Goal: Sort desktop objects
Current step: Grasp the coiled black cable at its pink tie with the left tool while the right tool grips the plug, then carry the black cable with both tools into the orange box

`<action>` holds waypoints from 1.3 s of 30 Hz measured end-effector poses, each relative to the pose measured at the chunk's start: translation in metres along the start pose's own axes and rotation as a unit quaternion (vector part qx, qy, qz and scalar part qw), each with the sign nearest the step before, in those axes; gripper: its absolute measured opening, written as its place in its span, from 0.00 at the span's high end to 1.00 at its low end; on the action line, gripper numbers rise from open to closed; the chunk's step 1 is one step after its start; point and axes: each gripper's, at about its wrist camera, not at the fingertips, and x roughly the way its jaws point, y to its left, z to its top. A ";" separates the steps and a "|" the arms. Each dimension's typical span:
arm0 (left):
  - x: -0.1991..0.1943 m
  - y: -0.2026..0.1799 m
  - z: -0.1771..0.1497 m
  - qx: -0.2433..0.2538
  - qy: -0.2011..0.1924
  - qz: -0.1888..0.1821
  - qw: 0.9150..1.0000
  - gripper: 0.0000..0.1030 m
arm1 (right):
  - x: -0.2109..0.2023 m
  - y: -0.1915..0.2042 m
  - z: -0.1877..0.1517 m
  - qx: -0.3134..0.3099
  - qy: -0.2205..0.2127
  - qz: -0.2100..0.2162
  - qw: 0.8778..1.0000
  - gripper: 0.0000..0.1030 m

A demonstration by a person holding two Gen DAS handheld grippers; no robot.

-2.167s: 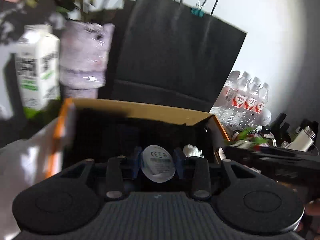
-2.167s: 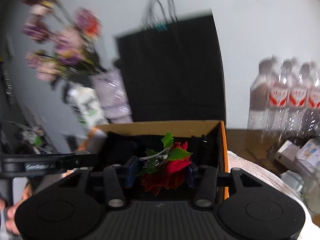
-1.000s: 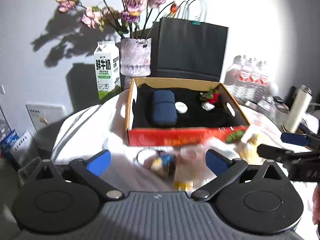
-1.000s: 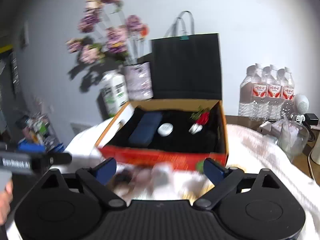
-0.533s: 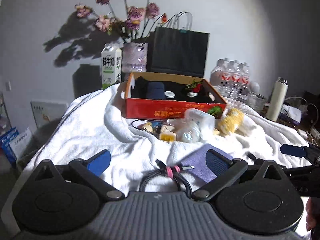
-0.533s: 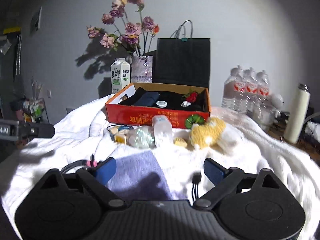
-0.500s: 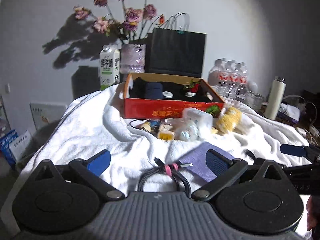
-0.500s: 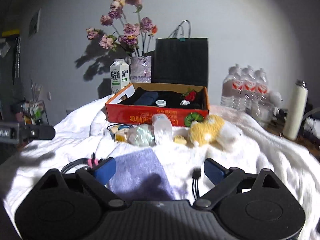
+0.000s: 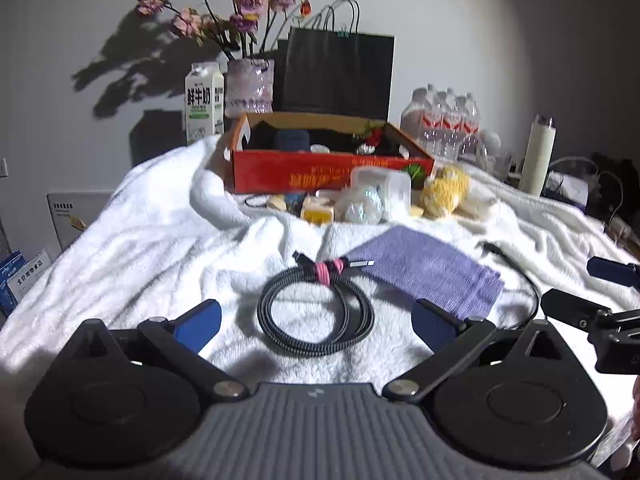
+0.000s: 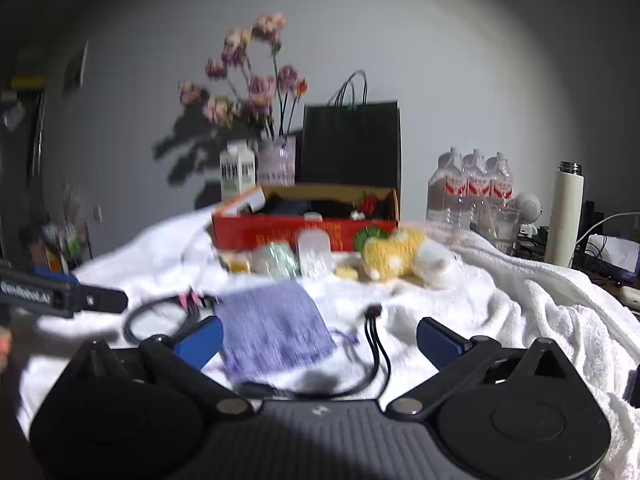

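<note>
My left gripper point(image 9: 316, 324) is open and low over the white towel, with a coiled grey cable point(image 9: 280, 312) tied in pink lying between its fingers, untouched. My right gripper point(image 10: 319, 340) has its jaws opening; a purple cloth pouch point(image 10: 272, 328) and a thin black cable point(image 10: 374, 344) lie loose between them. The orange-red box point(image 9: 320, 172) stands further back and holds a dark blue case point(image 9: 294, 140), a white lid and a red rose point(image 9: 374, 136). In front of it sit a yellow plush toy point(image 9: 444, 196) and a clear plastic box point(image 9: 380, 192).
Behind the box stand a milk carton point(image 9: 204, 104), a vase of flowers point(image 9: 250, 84) and a black paper bag point(image 9: 338, 74). Water bottles point(image 9: 448, 120) and a white flask point(image 9: 538, 156) are at the right. A white towel point(image 9: 140, 256) covers the table.
Both grippers have let go of the white lid and the rose, which lie in the box. They have drawn back and sunk toward the cable and purple pouch at the front.
</note>
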 end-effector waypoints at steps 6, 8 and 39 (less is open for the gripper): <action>0.025 0.011 0.008 0.006 0.011 0.020 1.000 0.14 | 0.025 -0.011 0.001 0.023 0.038 -0.015 0.999 0.15; 0.040 0.020 0.014 0.002 0.020 0.022 1.000 0.24 | 0.036 -0.016 0.005 0.029 0.052 -0.019 0.998 0.21; 0.003 0.024 0.024 -0.045 0.003 -0.002 0.999 0.88 | 0.031 0.000 0.054 0.002 0.027 -0.008 1.000 0.96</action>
